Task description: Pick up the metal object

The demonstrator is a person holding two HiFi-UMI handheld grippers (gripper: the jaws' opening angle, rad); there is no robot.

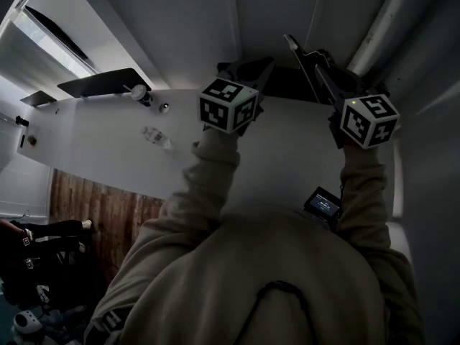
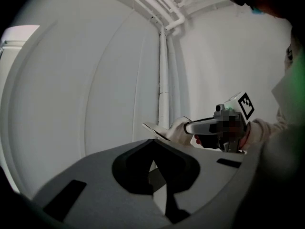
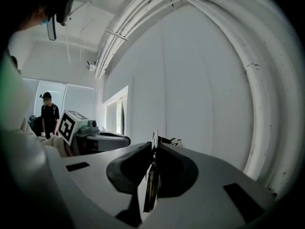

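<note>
Metal object (image 3: 152, 187) clamped between right gripper (image 3: 154, 146) fingers, left gripper (image 2: 153, 146) fingers closed, empty

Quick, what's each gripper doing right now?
Left gripper: closed, nothing between its jaws.
Right gripper: closed on a thin, flat metal object.

Head view: dim and underexposed; brightest at the upper left edge.
Shadow: the beige hooded fabric top (image 1: 273, 279) is sunk in deep shade.
Gripper views: the plain pale grey wall (image 2: 95, 89) is lit softly and evenly.
Distortion: the straight white pipes (image 3: 257, 94) are bent into arcs; corners are blacked out.
Focus: the thin flat metal plate (image 3: 152, 184) is rendered dark and soft, near the lens.
</note>
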